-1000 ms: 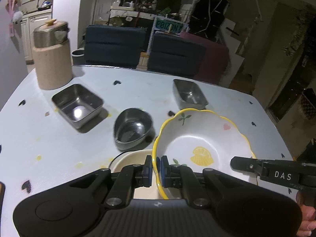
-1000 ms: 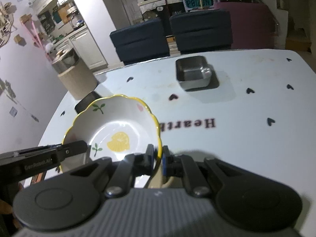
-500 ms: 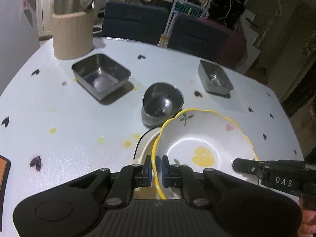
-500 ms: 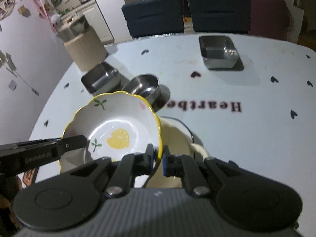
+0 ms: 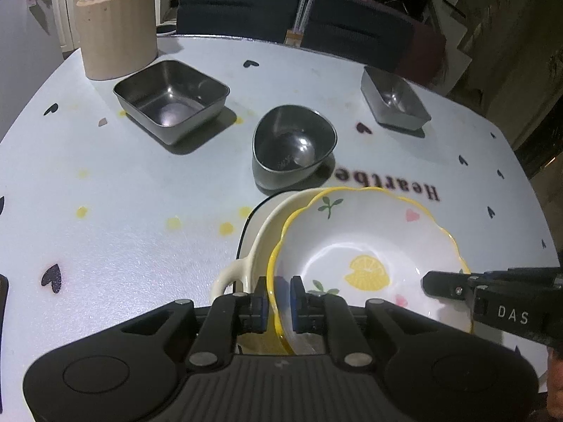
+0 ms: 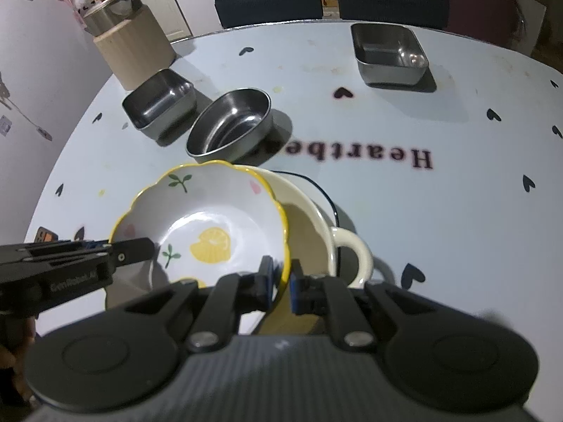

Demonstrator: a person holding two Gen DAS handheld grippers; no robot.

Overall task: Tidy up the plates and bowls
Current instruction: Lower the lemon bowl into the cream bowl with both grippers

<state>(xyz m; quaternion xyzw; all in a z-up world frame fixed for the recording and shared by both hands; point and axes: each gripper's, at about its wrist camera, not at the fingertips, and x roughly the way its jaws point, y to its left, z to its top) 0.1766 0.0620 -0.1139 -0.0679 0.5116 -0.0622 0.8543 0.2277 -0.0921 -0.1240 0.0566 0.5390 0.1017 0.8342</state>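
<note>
A white scalloped bowl (image 5: pixel 369 246) (image 6: pixel 211 218) with a yellow rim and a lemon print rests tilted inside a cream handled dish (image 5: pixel 260 235) (image 6: pixel 309 221), over a dark-rimmed plate. My left gripper (image 5: pixel 278 302) straddles the bowl's near-left rim. Its jaws are opening, and a small gap shows beside the inner pad. In the right wrist view the left gripper's tip (image 6: pixel 133 249) reaches in at the left. My right gripper (image 6: pixel 281 281) is shut on the opposite rim, and its tip (image 5: pixel 432 281) shows in the left wrist view.
On the pale blue, heart-printed table (image 5: pixel 123 211) stand a square steel dish (image 5: pixel 169 98), a rounded steel bowl (image 5: pixel 292 140) just behind the stack, and a rectangular steel dish (image 5: pixel 394 102). A beige canister (image 5: pixel 116 31) stands far left. Dark chairs (image 5: pixel 239 3) line the far edge.
Both grippers have come down with the lemon bowl, which now sits in the cream dish. The left jaws have widened slightly.
</note>
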